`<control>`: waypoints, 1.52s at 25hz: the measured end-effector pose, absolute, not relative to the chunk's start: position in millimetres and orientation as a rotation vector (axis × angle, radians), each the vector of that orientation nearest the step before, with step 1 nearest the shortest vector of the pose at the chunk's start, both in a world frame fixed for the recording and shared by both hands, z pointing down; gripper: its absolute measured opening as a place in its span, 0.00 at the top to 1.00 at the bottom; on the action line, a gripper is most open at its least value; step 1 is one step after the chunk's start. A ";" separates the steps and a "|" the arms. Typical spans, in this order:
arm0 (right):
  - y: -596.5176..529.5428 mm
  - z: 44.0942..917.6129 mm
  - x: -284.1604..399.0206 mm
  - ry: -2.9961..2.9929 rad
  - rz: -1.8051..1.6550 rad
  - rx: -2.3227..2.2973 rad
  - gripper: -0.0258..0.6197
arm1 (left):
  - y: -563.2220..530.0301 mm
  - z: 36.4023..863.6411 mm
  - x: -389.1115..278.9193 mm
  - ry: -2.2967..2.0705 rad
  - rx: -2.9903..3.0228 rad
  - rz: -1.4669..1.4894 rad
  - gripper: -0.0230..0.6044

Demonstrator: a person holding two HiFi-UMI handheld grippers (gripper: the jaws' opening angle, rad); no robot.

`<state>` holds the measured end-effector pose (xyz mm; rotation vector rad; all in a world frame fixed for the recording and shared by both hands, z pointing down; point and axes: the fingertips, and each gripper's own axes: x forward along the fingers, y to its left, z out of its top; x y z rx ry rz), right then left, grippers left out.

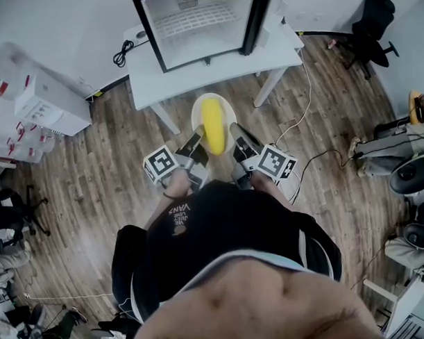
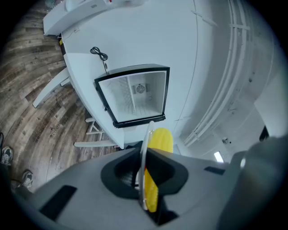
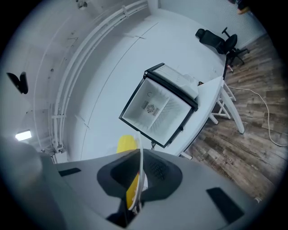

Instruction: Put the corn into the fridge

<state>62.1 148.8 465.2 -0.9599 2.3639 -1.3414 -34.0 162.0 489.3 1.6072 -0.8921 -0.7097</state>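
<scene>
white plate [image 1: 196, 115] bearing corn [image 1: 213, 124], rim clamped by left gripper [image 1: 196, 139] and right gripper [image 1: 235, 133]

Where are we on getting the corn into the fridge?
Done: the fridge stands open on the table, and the corn lies on a white plate. In hand: left gripper and right gripper each clamp the plate's rim, holding it level short of the table. Left: reach the fridge and set the corn inside.
</scene>
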 end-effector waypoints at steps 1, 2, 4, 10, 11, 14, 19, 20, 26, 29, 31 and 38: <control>149.7 465.0 61.5 2.360 -1.338 -0.960 0.92 | 162.7 489.1 -34.6 -0.889 1.610 -0.711 0.89; 150.0 464.9 61.2 2.357 -1.334 -0.963 0.92 | 163.0 489.3 -35.0 -0.886 1.612 -0.712 0.89; 150.7 464.8 59.8 2.354 -1.327 -0.971 0.92 | 163.4 489.7 -36.4 -0.880 1.616 -0.712 0.89; 154.9 466.3 46.3 2.329 -1.327 -0.992 0.92 | 168.2 492.1 -50.9 -0.871 1.609 -0.694 0.89; 156.3 466.7 44.0 2.325 -1.327 -0.993 0.92 | 169.1 492.7 -53.7 -0.871 1.611 -0.690 0.89; 159.5 468.0 36.4 2.308 -1.331 -1.001 0.92 | 171.3 494.3 -61.8 -0.866 1.613 -0.676 0.89; 162.8 472.6 25.2 2.286 -1.332 -1.031 0.92 | 173.8 496.9 -71.7 -0.825 1.616 -0.661 0.89; 162.9 474.0 22.6 2.279 -1.335 -1.035 0.92 | 173.9 498.4 -74.3 -0.821 1.614 -0.658 0.89; 160.4 476.2 14.0 2.270 -1.337 -1.047 0.92 | 170.9 504.1 -83.8 -0.817 1.598 -0.648 0.89; 154.3 476.5 13.6 2.261 -1.344 -1.050 0.92 | 163.9 501.2 -82.6 -0.798 1.611 -0.654 0.89; 149.0 477.2 14.5 2.256 -1.351 -1.054 0.92 | 158.1 501.2 -81.4 -0.790 1.612 -0.654 0.89; 124.4 476.2 22.1 2.266 -1.354 -1.058 0.92 | 136.8 506.5 -75.5 -0.808 1.589 -0.643 0.89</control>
